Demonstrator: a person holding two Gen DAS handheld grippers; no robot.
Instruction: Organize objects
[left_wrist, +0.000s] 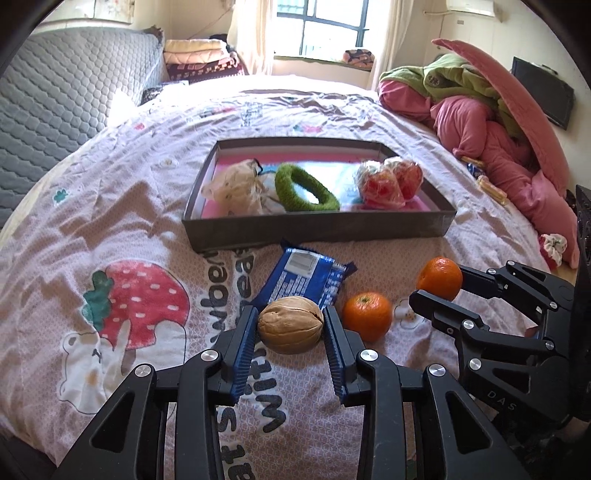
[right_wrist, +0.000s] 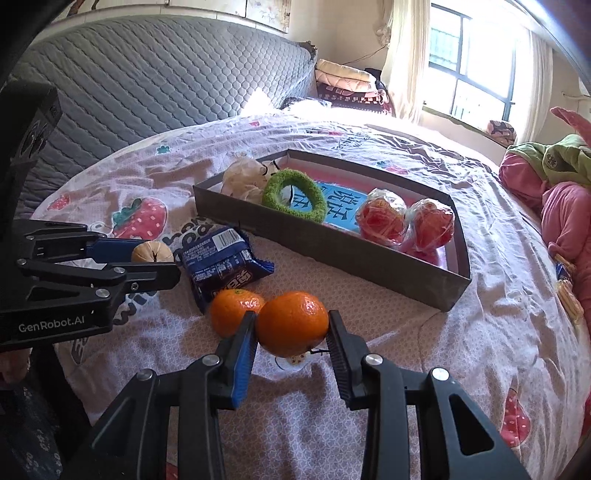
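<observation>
Left wrist view: left gripper (left_wrist: 290, 325) clamps a walnut (left_wrist: 290, 324) low over the bed (left_wrist: 74, 221), apparently bound for the box (left_wrist: 317, 225) ahead, which already holds a green ring (left_wrist: 304, 188) and wrapped red fruit (left_wrist: 389, 182); a blue snack packet (left_wrist: 303, 275) and an orange (left_wrist: 366, 315) lie loose. Right wrist view: right gripper (right_wrist: 291, 328) grips a second orange (right_wrist: 291, 323), just beside the loose one, box (right_wrist: 332, 251) beyond.

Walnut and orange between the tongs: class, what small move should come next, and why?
Probably lift both and carry them toward the gray box. The left tongs bracket the walnut and the right tongs bracket an orange, apparently gripped, while other items already lie in the box.
</observation>
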